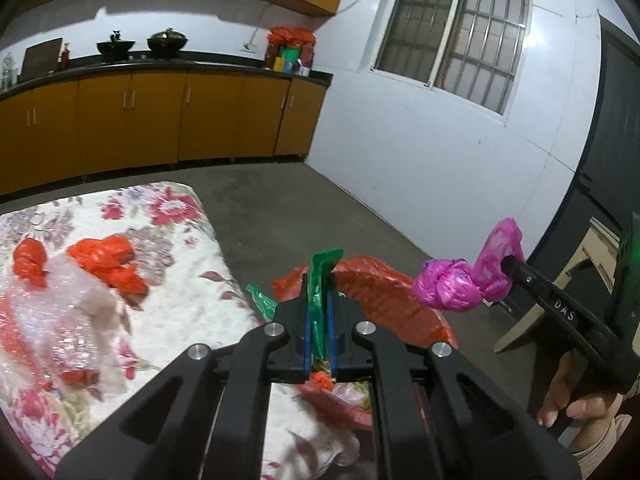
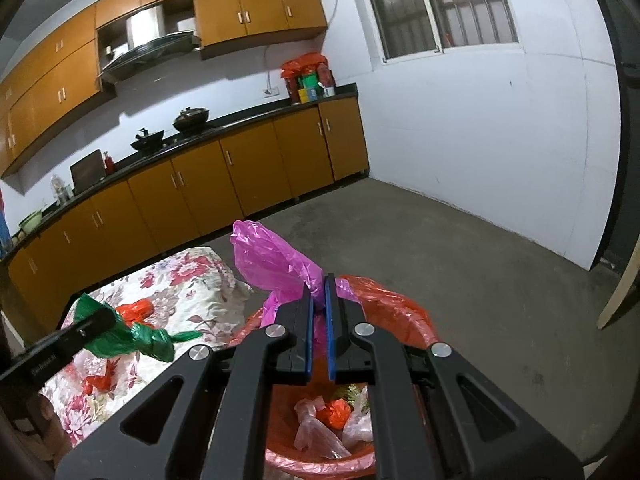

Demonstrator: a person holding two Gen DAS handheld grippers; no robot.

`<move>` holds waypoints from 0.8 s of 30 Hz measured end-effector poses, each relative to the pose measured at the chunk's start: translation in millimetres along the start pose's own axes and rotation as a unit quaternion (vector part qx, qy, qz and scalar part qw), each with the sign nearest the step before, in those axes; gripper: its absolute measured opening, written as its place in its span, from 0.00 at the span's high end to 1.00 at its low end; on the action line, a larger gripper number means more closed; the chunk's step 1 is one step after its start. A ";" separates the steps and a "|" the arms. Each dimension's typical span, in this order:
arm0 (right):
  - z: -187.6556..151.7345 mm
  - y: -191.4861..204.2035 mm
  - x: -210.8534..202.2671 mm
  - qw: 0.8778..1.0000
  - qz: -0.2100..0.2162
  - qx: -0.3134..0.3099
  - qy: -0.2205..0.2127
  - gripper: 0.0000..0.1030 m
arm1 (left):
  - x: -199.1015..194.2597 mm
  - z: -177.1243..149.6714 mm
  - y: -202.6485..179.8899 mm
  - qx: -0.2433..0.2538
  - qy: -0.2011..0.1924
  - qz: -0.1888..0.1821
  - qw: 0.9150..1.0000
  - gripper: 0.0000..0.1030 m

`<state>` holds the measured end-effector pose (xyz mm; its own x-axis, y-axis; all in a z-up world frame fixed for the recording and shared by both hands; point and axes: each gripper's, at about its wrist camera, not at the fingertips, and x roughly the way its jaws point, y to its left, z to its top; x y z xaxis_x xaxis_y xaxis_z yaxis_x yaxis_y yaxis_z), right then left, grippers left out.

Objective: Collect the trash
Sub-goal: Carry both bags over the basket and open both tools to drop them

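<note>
My left gripper is shut on a crumpled green plastic bag, held over the edge of the table beside a bin lined with a red bag. The same green bag shows in the right wrist view. My right gripper is shut on a crumpled pink plastic bag, held above the red-lined bin. The pink bag also shows in the left wrist view. The bin holds clear and red plastic scraps.
A table with a floral cloth carries red plastic scraps and bubble wrap. Orange kitchen cabinets with pots stand behind. A white wall and a wooden piece are to the right. Grey floor surrounds the bin.
</note>
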<state>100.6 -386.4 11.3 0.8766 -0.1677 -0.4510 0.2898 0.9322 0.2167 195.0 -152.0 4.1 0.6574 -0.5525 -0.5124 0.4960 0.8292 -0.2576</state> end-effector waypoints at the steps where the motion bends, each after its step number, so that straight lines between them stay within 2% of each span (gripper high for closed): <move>1: -0.2 -1.0 1.1 1.000 0.000 0.002 0.001 0.95 | 5.0 -1.1 -3.3 0.001 0.004 -0.003 1.000 0.93; 10: 1.2 -10.8 12.1 1.000 -0.001 0.012 0.003 0.94 | 34.1 -7.2 -22.2 0.001 0.027 -0.027 0.999 0.91; 11: 1.1 -11.6 13.5 1.000 -0.001 0.012 0.005 0.94 | 38.0 -8.9 -25.2 0.001 0.030 -0.027 0.999 0.88; 13: -0.5 -13.4 16.2 1.000 -0.005 0.010 0.008 0.88 | 45.2 -12.7 -28.2 0.002 0.038 -0.030 0.999 0.79; 15: -3.2 -14.5 18.6 1.000 -0.007 0.008 0.014 0.75 | 49.6 -16.1 -28.2 0.001 0.044 -0.029 0.999 0.67; 17: -7.1 -17.7 18.6 1.000 -0.011 0.010 0.015 0.60 | 53.0 -20.0 -24.9 -0.002 0.051 -0.027 0.998 0.63; 24: -13.6 -21.1 17.0 0.999 -0.017 0.013 0.028 0.59 | 47.8 -27.6 -4.4 -0.024 0.056 -0.013 0.998 0.54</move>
<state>104.2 -404.5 -12.7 0.8430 -0.1809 -0.5065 0.3300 0.9176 0.2215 208.6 -179.8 -41.9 0.5757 -0.5624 -0.5935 0.4821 0.8198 -0.3092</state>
